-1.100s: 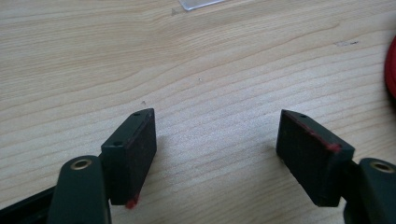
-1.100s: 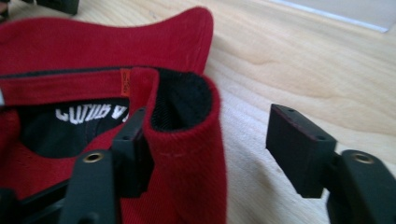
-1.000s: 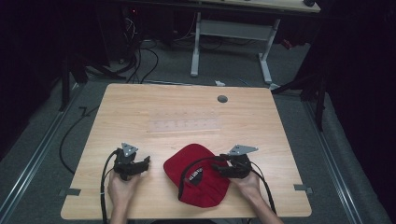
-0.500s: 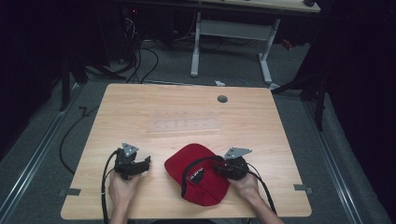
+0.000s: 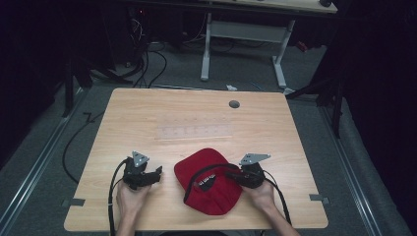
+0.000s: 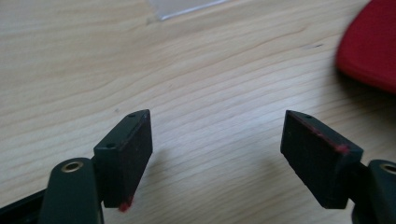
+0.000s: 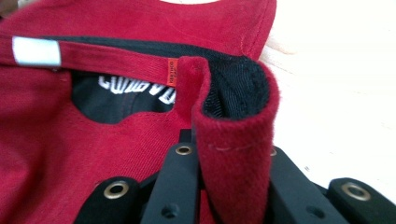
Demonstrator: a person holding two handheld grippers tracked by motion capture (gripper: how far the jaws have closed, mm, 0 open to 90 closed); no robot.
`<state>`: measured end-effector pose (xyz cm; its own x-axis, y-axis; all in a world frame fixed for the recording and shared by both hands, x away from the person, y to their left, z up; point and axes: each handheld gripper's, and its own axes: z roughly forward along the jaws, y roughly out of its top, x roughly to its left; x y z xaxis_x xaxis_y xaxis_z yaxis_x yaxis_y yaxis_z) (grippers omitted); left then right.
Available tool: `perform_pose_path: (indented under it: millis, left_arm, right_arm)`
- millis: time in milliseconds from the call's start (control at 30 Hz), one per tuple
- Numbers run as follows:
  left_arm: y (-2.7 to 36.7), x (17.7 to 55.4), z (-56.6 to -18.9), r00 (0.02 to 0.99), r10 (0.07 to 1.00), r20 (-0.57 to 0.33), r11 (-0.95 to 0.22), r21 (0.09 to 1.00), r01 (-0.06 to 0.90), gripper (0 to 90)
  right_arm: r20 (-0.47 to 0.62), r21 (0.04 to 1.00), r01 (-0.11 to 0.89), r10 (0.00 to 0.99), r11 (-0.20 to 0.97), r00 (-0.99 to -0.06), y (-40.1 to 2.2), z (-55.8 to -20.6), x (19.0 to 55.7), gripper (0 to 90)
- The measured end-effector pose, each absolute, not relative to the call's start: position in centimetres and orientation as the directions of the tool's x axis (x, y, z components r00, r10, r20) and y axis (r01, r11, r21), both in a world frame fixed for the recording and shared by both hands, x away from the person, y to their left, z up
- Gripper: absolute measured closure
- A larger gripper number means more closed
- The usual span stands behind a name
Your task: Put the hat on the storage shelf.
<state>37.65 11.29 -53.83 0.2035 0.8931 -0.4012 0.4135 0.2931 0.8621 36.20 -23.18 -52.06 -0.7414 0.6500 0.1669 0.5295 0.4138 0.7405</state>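
Now, right gripper [image 5: 236,175]: jaws just closed, clamped on red cap [image 5: 209,181] rim fold.
Left gripper [image 5: 156,173]: jaws apart, empty, just left of cap.

Red cap [image 5: 209,179], rim fold pinched

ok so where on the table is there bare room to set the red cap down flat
Bare wood: the far half of the table, between the clear strip and the grommet hole, and both near corners. Crowded: the near middle, where the red cap sits between the left gripper and the right gripper.
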Motion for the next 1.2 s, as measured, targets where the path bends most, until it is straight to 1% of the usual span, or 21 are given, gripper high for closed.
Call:
perform_pose_path:
  millis: [33,67,100,133,300,400,633,767,933,1067,1200]
  left_arm:
    - [11.0,37.1,-53.3,0.243,0.879,-0.411,0.295,0.868,0.400,23.8]
    - [10.9,36.8,-53.1,0.264,0.871,-0.414,0.294,0.871,0.393,22.9]
    - [10.9,36.8,-53.1,0.264,0.871,-0.414,0.294,0.871,0.393,22.7]
    - [10.6,36.2,-52.6,0.300,0.857,-0.418,0.298,0.878,0.373,22.6]
    - [10.0,35.5,-52.1,0.346,0.829,-0.440,0.309,0.875,0.373,20.9]
    - [9.7,35.3,-51.9,0.362,0.816,-0.451,0.311,0.870,0.383,21.9]
    - [8.4,34.3,-51.5,0.402,0.814,-0.420,0.274,0.886,0.373,21.5]
    - [7.5,33.9,-51.6,0.430,0.810,-0.399,0.246,0.896,0.369,21.0]
    - [6.7,33.7,-51.9,0.448,0.798,-0.404,0.232,0.891,0.391,16.3]
    - [6.3,33.3,-52.1,0.468,0.806,-0.363,0.191,0.907,0.375,14.3]
    - [5.7,33.0,-52.4,0.486,0.804,-0.342,0.169,0.915,0.365,13.5]
  right_arm:
    - [0.176,0.741,0.535,0.651,0.407,-0.738,-23.3,-52.0,36.2,85.8]
    - [0.180,0.741,0.536,0.650,0.404,-0.738,-23.4,-51.8,36.3,85.8]
    - [0.181,0.741,0.538,0.652,0.402,-0.736,-23.5,-51.7,36.3,85.8]
    - [0.180,0.743,0.537,0.652,0.401,-0.736,-23.6,-51.5,36.4,85.9]
    - [0.194,0.752,0.539,0.655,0.378,-0.730,-24.1,-50.5,36.7,85.9]
    - [0.201,0.755,0.541,0.654,0.371,-0.729,-24.3,-50.0,36.8,85.9]
    - [0.237,0.774,0.541,0.641,0.329,-0.730,-25.3,-48.5,36.9,86.0]
    - [0.236,0.782,0.532,0.637,0.323,-0.734,-25.5,-47.7,37.0,86.0]
    - [0.252,0.789,0.531,0.626,0.309,-0.738,-25.8,-46.4,37.4,86.0]
    - [0.253,0.790,0.530,0.623,0.308,-0.740,-25.7,-45.7,37.7,86.0]
    - [0.267,0.792,0.534,0.619,0.296,-0.739,-25.7,-45.3,37.9,86.1]
